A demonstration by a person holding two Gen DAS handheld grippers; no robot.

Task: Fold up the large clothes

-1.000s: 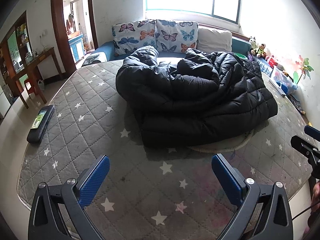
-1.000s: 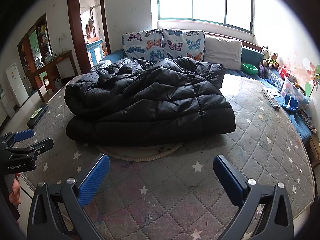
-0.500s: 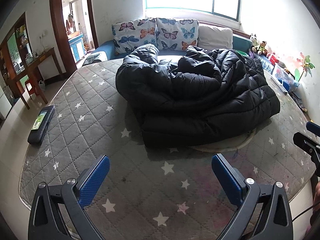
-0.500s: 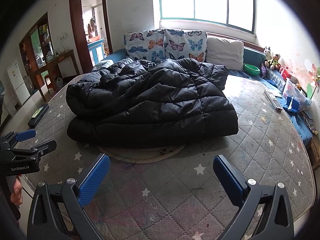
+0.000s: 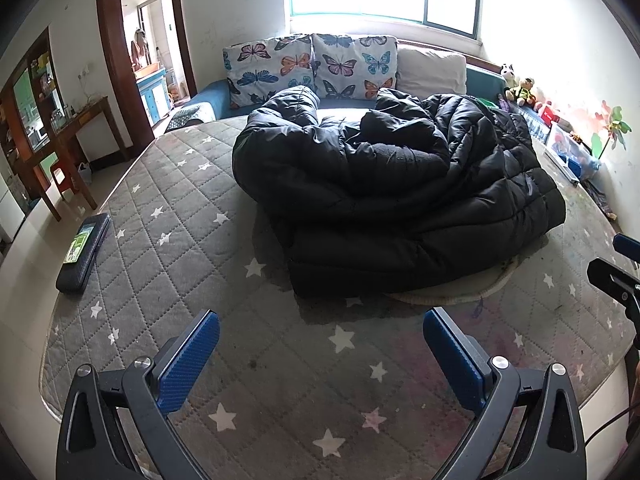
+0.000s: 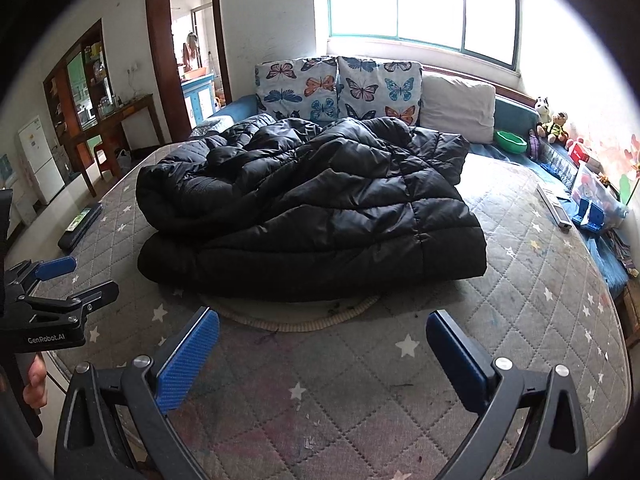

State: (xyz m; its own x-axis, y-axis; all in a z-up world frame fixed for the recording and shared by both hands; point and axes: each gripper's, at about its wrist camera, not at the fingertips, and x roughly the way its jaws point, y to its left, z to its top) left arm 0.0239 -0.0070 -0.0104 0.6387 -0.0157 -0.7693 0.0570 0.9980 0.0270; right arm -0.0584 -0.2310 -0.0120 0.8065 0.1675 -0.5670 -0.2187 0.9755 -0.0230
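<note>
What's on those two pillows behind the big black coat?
Colourful butterflies on white butterfly pillows, clearest in the right wrist view.

The left gripper (image 5: 320, 344) has its two fingers spread wide apart, with nothing between them. Its blue pads (image 5: 188, 364) face each other, one at 7 o'clock and one at 5 o'clock of the left wrist view. The right gripper (image 6: 322, 346) is in the same pose, fingers wide apart and holding nothing, blue pads (image 6: 188, 362) turned inward. In the right wrist view the left gripper appears again at 9 o'clock, seen from the side. Below it, at 8 o'clock, part of the left hand (image 6: 34, 380) grips the handle. In the left wrist view the right gripper shows at 3 o'clock.
</note>
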